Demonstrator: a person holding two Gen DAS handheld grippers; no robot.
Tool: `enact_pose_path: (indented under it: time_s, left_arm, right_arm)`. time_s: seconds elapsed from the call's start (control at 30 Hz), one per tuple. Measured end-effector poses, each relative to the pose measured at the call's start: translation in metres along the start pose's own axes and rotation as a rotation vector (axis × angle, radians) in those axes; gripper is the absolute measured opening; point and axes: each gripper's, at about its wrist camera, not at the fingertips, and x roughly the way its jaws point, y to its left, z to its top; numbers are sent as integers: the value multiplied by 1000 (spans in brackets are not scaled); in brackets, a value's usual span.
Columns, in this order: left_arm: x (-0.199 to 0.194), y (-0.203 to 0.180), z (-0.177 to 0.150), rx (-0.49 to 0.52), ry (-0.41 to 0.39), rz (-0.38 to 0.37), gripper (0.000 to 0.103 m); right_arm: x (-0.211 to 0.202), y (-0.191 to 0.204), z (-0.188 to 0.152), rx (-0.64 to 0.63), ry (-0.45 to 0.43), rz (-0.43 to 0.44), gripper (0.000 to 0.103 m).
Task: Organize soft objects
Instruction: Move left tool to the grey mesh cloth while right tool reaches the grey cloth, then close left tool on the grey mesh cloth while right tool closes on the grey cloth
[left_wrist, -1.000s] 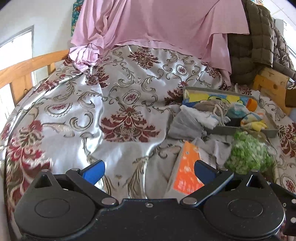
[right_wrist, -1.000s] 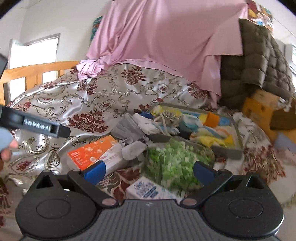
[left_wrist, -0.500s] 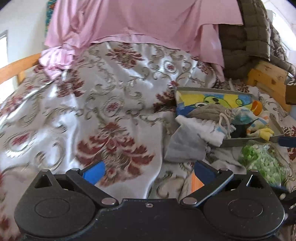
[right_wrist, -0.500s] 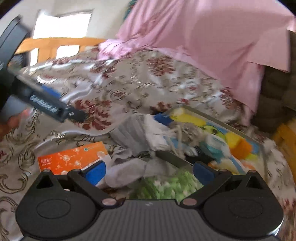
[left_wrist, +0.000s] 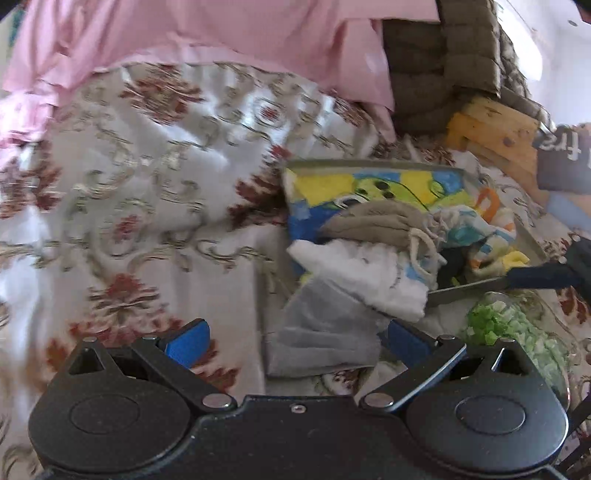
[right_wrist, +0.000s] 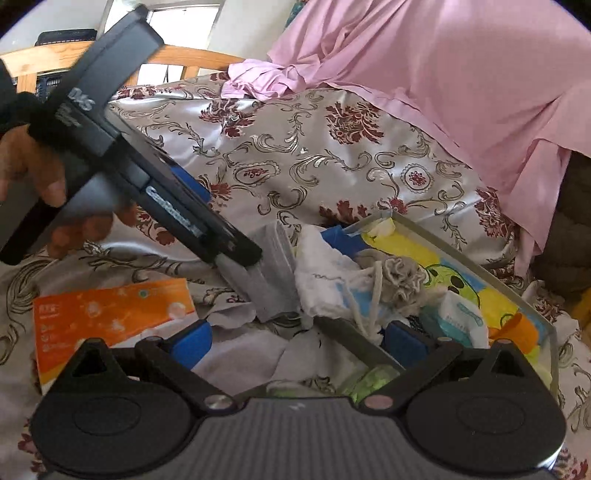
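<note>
The grey cloth (left_wrist: 325, 332) lay on the patterned bedspread (left_wrist: 147, 192), directly ahead of the left gripper (left_wrist: 295, 338), between its spread fingers and toward the one at 3 o'clock; its long axis ran roughly from 7 to 1 o'clock, with the far end tucked under a white cloth (left_wrist: 365, 277). The left gripper was open and held nothing. In the right wrist view it reached down to the same grey cloth (right_wrist: 273, 273), and whether it touched could not be told. The right gripper (right_wrist: 295, 341) was also open and empty, above the near edge of the tray (right_wrist: 443, 230). The left gripper was judged the nearer to the grey cloth, so a short forward reach and a close should suffice. The tray (left_wrist: 369, 164), at 1 o'clock from the left gripper, held a yellow-and-blue printed cloth (left_wrist: 369, 188), a beige drawstring pouch (left_wrist: 376, 225) and further mixed fabrics. A bag of green pieces (left_wrist: 509, 332) sat outside the tray at 3 o'clock.
</note>
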Motion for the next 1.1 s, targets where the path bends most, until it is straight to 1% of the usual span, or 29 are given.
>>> enact_pose_path:
  time_s: [0.07,0.17,0.27,0.33,0.43,0.47,0.5,0.53,0.6,0.63,0.67,0.7,0.73,0.83,0.9,0.97,1.03,1.1]
  left_arm:
    - [8,-1,4,3,8,-14,102]
    - [18,-5,10,27,38,-54,102]
    - [28,-7,14,42,66,-90,95]
    - [34,-5,16,27,81,-113,84]
    - [40,-3,17,-16,94,-148,71]
    - [42,-2,16,-24,99,-158,68]
    - [43,-2,15,-27,105,-167,58]
    - [45,-2,14,-28,111,-170,45]
    - [47,-3,11,-30,127,-167,38]
    - [47,-5,9,-23,134,-153,32]
    - [48,-6,7,-15,141,-143,28]
    - [47,-7,6,-13,147,-135,22]
    - [46,-7,4,-18,148,-131,18]
    - [41,-1,1,-57,143,-138,15]
    - [40,3,-2,-82,142,-141,14]
    - [41,7,-4,-106,133,-150,14]
    - [45,13,-5,-158,134,-166,17]
    - [51,18,-5,-203,136,-181,23]
  right_arm:
    - [1,0,2,-22,4,-1,102]
    - [4,2,1,-42,36,22,101]
    - [6,7,-2,-80,78,64,100]
    - [10,11,-4,-96,92,84,98]
    - [14,19,-6,-123,101,100,94]
    - [14,20,-5,-118,99,97,94]
    - [14,21,-4,-111,101,97,93]
    - [15,20,-4,-112,104,97,92]
    - [14,23,-4,-122,110,88,91]
    - [14,24,-3,-122,115,84,91]
    - [13,26,-3,-118,123,81,90]
    - [13,26,-3,-117,134,78,90]
    - [12,26,-2,-119,149,75,89]
    - [15,25,6,-159,196,77,86]
    - [22,27,11,-258,246,114,86]
    - [35,25,17,-332,321,144,86]
    - [48,19,22,-363,378,208,86]
    - [64,10,26,-343,445,270,86]
